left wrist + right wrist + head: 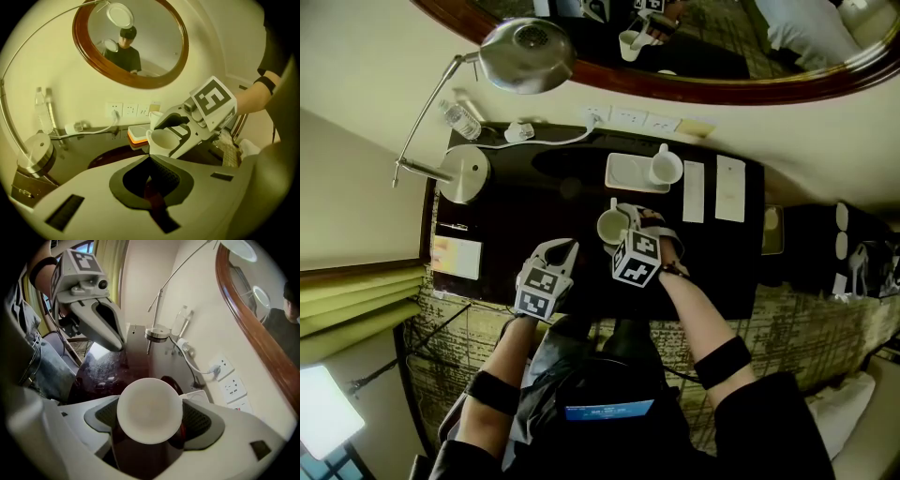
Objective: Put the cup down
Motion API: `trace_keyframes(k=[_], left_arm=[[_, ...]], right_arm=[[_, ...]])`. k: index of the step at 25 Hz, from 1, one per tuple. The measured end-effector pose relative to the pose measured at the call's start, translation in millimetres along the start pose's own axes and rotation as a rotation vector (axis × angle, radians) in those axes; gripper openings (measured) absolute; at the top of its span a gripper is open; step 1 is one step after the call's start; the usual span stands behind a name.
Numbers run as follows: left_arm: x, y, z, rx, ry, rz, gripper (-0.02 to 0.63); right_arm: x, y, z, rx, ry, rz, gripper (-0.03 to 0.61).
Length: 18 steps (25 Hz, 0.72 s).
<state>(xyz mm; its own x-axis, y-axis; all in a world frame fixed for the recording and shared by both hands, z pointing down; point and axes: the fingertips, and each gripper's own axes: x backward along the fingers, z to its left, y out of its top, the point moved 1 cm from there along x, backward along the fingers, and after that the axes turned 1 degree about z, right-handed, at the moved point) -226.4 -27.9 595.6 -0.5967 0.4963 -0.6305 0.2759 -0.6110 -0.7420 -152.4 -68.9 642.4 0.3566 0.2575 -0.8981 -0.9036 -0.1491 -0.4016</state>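
Brushed-metal desk lamp (465, 172) and clear plastic water bottle (461, 119) crowd the dark glossy worktop's (516, 216) left end. Left tool (561, 246), jaws together, holds nothing. Right tool (150, 416) is clamped on the white ceramic cup (612, 226) mid-worktop, near a white rectangular tray (623, 173), a second white cup (665, 168) and white paper cards (730, 187).

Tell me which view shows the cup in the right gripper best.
Right gripper view: the cup fills the gap between the jaws, mouth facing the camera. Head view shows the cup small; left gripper view shows its side and rim.
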Motion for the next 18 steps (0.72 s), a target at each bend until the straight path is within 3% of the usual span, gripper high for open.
trace_keyframes(k=[18], left_arm=[[-13,-1,14,0.022,0.011,0.023,0.000]], right_arm=[[1,17,-126,0.015,-0.097,0.006,0.411]])
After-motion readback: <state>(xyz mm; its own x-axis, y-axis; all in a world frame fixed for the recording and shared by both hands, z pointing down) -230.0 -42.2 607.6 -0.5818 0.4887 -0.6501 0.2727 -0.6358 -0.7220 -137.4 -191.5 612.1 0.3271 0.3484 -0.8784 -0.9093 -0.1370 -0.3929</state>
